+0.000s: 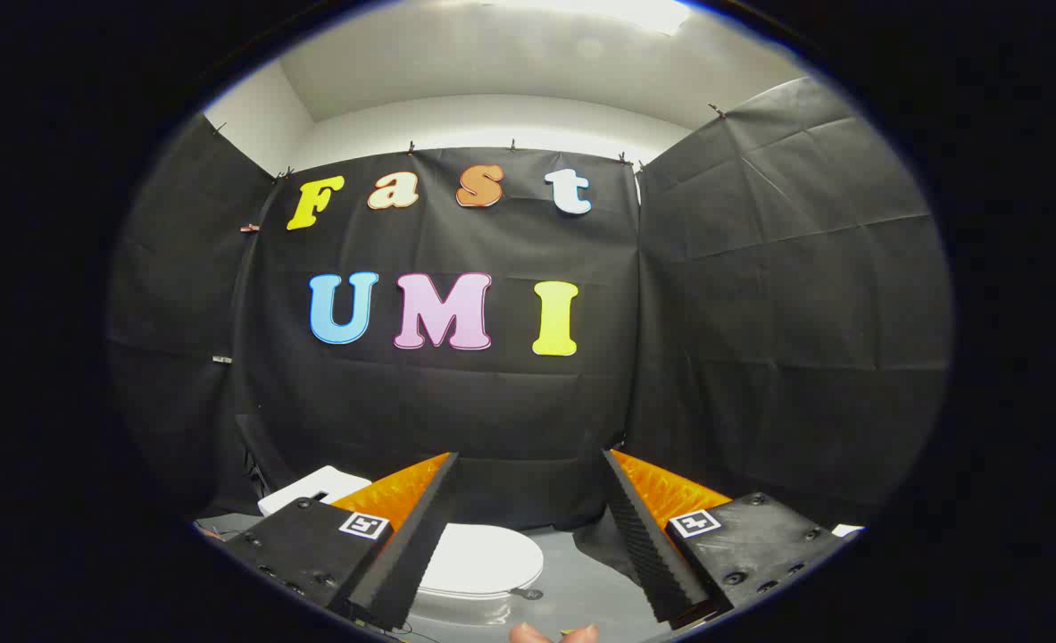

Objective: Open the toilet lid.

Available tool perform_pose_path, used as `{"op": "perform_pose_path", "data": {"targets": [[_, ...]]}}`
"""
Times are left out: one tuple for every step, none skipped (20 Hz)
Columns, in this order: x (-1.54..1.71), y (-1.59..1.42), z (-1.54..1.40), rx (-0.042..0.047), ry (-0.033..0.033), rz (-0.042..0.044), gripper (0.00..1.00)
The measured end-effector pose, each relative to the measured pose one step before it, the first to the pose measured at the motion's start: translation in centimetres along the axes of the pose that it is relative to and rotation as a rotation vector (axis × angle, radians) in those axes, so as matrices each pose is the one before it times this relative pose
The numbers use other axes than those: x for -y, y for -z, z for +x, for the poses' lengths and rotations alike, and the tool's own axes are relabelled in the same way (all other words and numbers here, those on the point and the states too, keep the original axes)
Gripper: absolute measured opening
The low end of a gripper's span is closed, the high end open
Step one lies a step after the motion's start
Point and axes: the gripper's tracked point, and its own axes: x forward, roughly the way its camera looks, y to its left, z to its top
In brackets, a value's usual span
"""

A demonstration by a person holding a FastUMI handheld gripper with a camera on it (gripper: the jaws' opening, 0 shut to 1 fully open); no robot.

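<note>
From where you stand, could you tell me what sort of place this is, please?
Probably a mock bathroom in a recording booth: a white toilet with its lid down stands on a grey floor, walled by black cloth. The open fingers are above it.

grey floor (572,585) | small dark object (528,593) on floor | white ceiling (492,62)

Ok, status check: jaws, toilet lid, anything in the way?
Gripper jaws wide open, holding nothing. Toilet lid shut, below and ahead, partly behind one finger. Nothing between jaws and lid.
</note>
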Motion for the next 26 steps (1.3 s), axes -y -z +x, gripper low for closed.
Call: {"op": "perform_pose_path", "data": {"targets": [[-0.018,-0.174,-0.039,0.00316,-0.00062,-0.00115,0.98],[0.036,-0.235,-0.135,0.00587,0.00139,-0.00104,0.98],[0.111,-0.209,-0.065,0.00609,0.00115,-0.00129,0.98],[0.153,-0.102,-0.014,0.00457,0.00232,-0.00144,0.98],[0.071,-0.072,-0.030,0.00331,0.00175,-0.00110,0.98],[-0.076,-0.066,-0.017,0.00165,0.00041,0.00186,0.98],[0.075,-0.054,-0.029,-0.00023,-0.00200,0.00394,0.98],[-0.065,-0.005,-0.056,0.00054,-0.00311,0.00354,0.98],[-0.068,-0.012,-0.019,0.00034,0.00039,-0.00006,0.98],[0.127,-0.018,-0.010,0.00103,0.00123,-0.00128,0.98],[0.074,0.000,0.094,-0.00053,-0.00036,-0.00165,0.98],[0.006,0.042,0.003,-0.00152,0.00030,-0.00048,0.98],[-0.022,0.067,0.001,-0.00181,-0.00051,0.00216,0.98],[-0.105,0.085,0.016,-0.00261,-0.00244,0.00317,0.98],[-0.092,0.114,0.031,-0.00249,-0.00215,0.00202,0.98],[-0.048,0.077,0.060,-0.00090,-0.00159,-0.00052,0.98],[-0.046,0.084,0.042,-0.00005,0.00058,-0.00219,0.98],[0.066,0.164,0.181,-0.00020,0.00088,-0.00285,0.98],[-0.139,0.188,0.204,0.00161,-0.00189,-0.00086,0.98],[-0.154,0.138,0.064,0.00285,-0.00354,-0.00084,0.98],[-0.141,0.211,0.243,0.00517,-0.00407,-0.00201,0.98],[-0.015,0.185,0.274,0.00754,-0.00294,-0.00261,0.98],[-0.069,0.125,0.191,0.00782,-0.00236,-0.00328,0.98],[-0.098,0.200,0.168,0.01010,-0.00522,-0.00125,0.98],[-0.091,0.215,0.199,0.00603,-0.00139,0.00158,0.98],[-0.139,0.430,0.282,0.00289,-0.00256,0.00308,0.98]]}}
